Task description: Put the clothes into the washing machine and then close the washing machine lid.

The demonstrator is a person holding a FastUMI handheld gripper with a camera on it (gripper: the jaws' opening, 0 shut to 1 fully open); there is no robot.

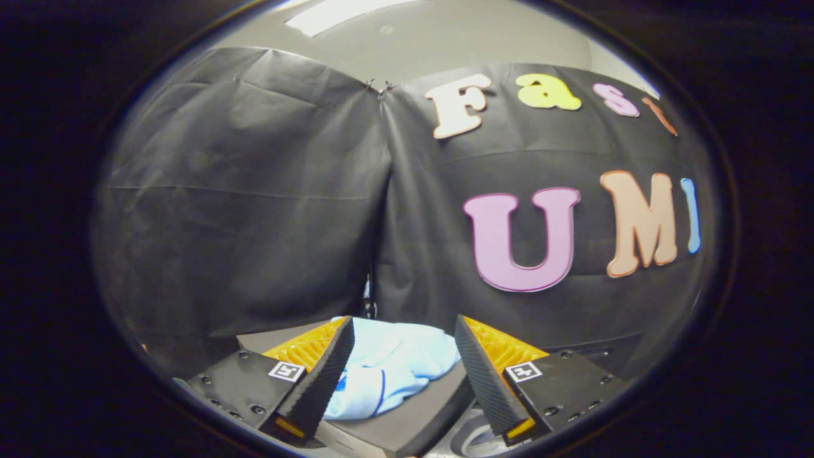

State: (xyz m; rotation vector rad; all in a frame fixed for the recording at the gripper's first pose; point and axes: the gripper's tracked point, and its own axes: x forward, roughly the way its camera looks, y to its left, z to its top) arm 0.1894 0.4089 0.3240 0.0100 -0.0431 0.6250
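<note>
A light blue garment (394, 366) lies crumpled on a dark flat surface (413, 423), between and just beyond my two fingers. My gripper (404, 324) is open, its fingers spread wide to either side of the cloth without pressing on it. Just below the right finger a curved white and grey part (474, 439) shows beside the dark surface; I cannot tell what it belongs to.
The black cloth wall of the booth (254, 210) stands close behind the garment and spans the whole background. A grey ceiling with a light panel (343, 16) shows above it. The dark surface ends in an edge near the fingers.
</note>
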